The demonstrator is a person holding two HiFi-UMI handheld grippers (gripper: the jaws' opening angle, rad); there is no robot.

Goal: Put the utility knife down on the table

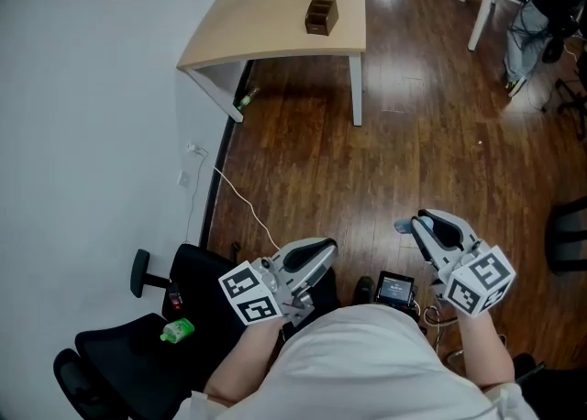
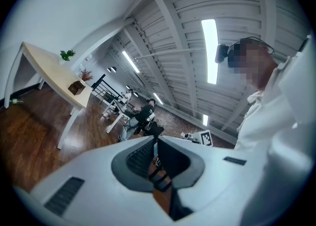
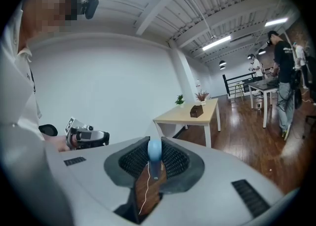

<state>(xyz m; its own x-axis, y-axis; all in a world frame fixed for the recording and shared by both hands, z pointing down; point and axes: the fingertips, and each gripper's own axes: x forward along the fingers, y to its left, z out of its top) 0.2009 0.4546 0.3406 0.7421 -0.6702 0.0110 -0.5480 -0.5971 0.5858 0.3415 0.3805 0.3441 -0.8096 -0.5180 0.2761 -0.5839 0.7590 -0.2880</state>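
Right gripper (image 1: 417, 226): jaws closed on a light-blue, round-ended plastic utility knife (image 3: 154, 152). The knife is carried in the air above the dark wooden floor (image 1: 367, 161), well apart from the pale wooden table with white legs (image 1: 275, 28). Left gripper (image 2: 157, 140): jaws together, nothing between them. The knife is judged light, stiff and smooth-shelled, so liable to slip. It is best taken across the mid-body, clear of the blade end, which is not visible. No brand, label or writing is legible on the knife.
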